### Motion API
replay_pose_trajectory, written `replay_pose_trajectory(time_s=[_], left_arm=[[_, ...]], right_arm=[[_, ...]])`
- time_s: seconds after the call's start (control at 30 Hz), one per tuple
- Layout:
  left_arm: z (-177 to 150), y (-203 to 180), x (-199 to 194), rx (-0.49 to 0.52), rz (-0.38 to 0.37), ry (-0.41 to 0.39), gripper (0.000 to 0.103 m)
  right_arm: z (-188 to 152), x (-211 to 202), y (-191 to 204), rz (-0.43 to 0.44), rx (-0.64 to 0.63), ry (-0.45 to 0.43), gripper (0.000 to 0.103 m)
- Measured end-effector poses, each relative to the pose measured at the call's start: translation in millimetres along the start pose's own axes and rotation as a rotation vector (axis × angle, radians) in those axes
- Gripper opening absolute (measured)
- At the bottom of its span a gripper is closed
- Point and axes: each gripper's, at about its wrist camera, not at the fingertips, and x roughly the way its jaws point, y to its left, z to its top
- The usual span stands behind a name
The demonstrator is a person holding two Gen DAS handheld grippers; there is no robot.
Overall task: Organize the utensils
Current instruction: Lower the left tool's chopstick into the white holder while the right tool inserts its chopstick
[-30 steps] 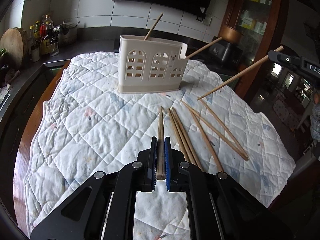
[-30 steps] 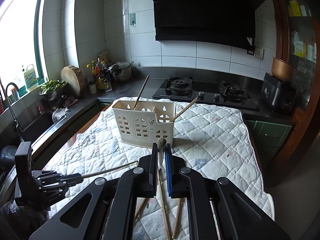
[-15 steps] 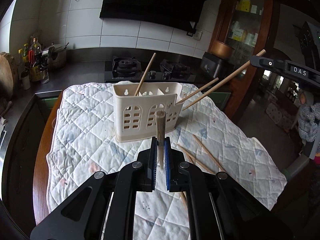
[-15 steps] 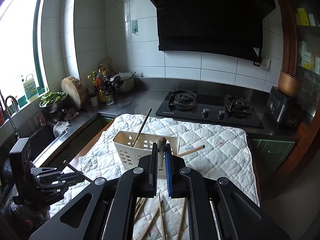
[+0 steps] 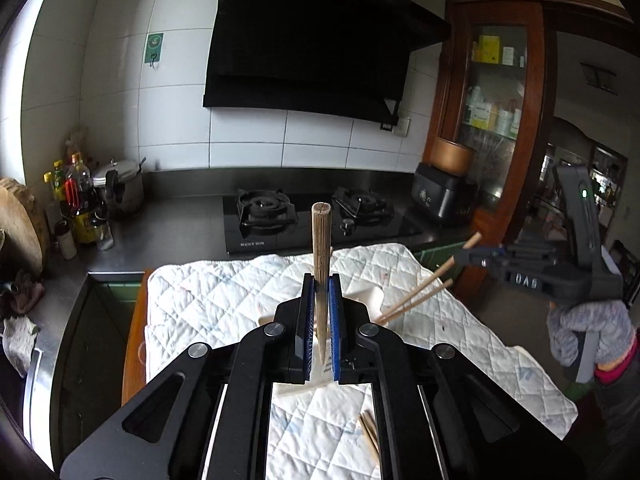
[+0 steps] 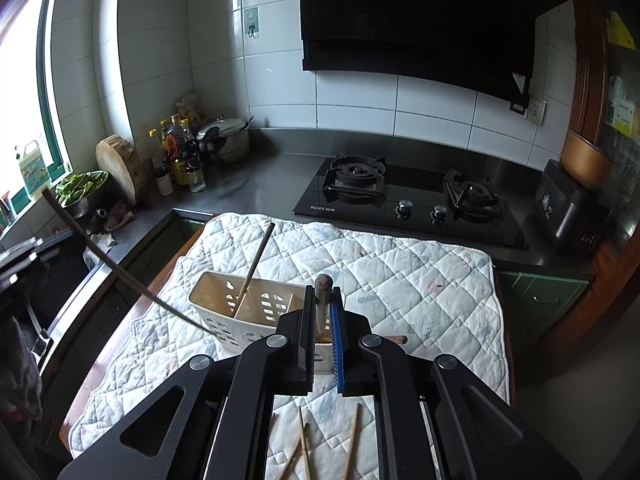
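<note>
quilted cloth [image 6: 420,280]: white, diamond stitching, faint blue and pink marks
utensil holder [image 6: 224,312]: cream, with cut-out windows
chopsticks [image 6: 304,452]: light brown wood
left tool [image 5: 320,312]: black, blue pads
counter [image 6: 264,180]: dark grey
wall tiles [image 6: 360,100]: white
range hood [image 6: 420,16]: black

I see a kitchen with white tiled walls [image 6: 360,96]. Black range hood [image 5: 304,40] hangs over a black two-burner gas hob [image 6: 408,200] set in a dark steel counter [image 6: 260,184]. Window [image 6: 24,92] on the left gives bright daylight. Bottles [image 6: 180,152], a lidded pot [image 6: 224,140], a round wood block [image 6: 120,168] and a bowl of greens [image 6: 82,188] sit near it. Wooden glass-front cabinet [image 5: 496,92] on the right, black appliance [image 5: 442,196] below it. Green cupboard fronts [image 6: 540,296] under the counter.
</note>
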Motion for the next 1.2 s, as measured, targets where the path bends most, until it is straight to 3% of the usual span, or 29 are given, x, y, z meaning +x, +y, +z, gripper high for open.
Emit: replay_pose_trajectory(time_s=[0.2, 0.37, 0.8, 1.0, 1.2], left_arm=[[14, 17, 34, -0.029, 0.057, 0.036, 0.006], [11, 28, 54, -0.084, 0.055, 0.070, 0.006], [53, 17, 20, -0.045, 0.073, -0.050, 0.006], [39, 24, 51, -0.081, 0.082, 0.002, 0.006], [16, 37, 76, -0.109, 0.077, 0.067, 0.007]], right_arm=[[-8, 26, 3, 0.010, -0.006, 0.045, 0.007], [-13, 35, 5, 0.017, -0.014, 0.060, 0.007], [-20, 48, 3, 0.002, -0.011, 0.092, 0.007], [-23, 44, -1, 0.002, -0.009, 0.077, 0.008], [-30, 25, -12, -0.009, 0.005, 0.034, 0.017]])
